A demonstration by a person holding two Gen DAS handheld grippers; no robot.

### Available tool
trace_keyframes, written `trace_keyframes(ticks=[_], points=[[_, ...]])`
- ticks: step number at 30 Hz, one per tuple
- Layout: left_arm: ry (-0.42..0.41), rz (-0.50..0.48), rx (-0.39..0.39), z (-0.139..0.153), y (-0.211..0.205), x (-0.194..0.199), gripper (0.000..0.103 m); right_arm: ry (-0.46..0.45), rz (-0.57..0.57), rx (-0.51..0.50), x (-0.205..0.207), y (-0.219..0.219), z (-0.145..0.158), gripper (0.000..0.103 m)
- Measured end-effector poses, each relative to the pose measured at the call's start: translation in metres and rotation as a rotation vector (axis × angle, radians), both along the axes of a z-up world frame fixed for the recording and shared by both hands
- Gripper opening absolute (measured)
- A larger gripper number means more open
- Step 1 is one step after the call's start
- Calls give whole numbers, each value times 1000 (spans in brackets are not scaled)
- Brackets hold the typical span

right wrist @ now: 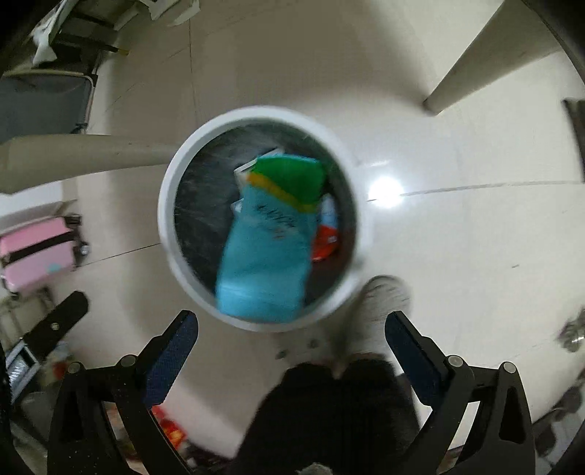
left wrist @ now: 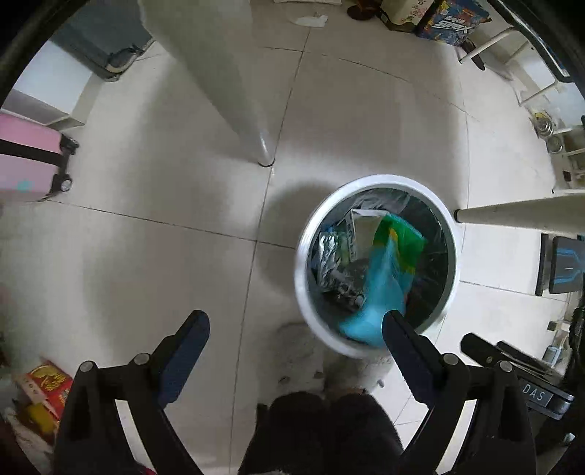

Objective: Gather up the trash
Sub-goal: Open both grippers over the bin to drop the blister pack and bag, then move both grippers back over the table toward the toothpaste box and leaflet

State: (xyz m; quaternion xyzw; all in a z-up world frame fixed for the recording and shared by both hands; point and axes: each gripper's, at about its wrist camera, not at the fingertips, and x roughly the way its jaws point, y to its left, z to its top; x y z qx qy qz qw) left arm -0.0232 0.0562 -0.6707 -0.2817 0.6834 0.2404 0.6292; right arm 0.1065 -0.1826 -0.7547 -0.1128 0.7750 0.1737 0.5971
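Item: blue-and-green packet [right wrist: 265, 248], soft plastic, blurred. Location: in the mouth of the white bin [right wrist: 166, 219], upper end green toward the far rim, blue end lapping the near rim; whether it rests on the rim or is in mid-fall cannot be told.

Container: white bin, round, dark liner, standing on the tiled floor [left wrist: 146, 263] between two pale table legs.

Tools: left gripper [left wrist: 294, 325] and right gripper [right wrist: 290, 321], both with jaws spread wide, nothing between the pads; both point down over the near rim.

Step, as judged: the drop into the bin; the packet appears released.

Next move, as judged: lift both tools clear, then seek further litter; the crumpled white scrap [left wrist: 310, 20] at the far edge of the floor is a candidate.

View differences: left view alone shows silver foil wrappers [left wrist: 331, 255] in the bin, and a red carton [left wrist: 45, 383]. Right view alone shows a red wrapper [right wrist: 325, 243] under the packet.
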Motion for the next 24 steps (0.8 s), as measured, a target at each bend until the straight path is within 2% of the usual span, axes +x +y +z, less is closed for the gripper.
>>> trace_keyframes(ticks=[6,12,24], points=[[15,-47,34,45,-17,-3,97,-107,73,-57,0,-9,54,103],[-15,-75,29,97,-30,-1,97,-175,109,-62,1,-12,125,103],[-98,-139,39,232,-47,-11,97,-259,124,3,-15,-20,299,103]])
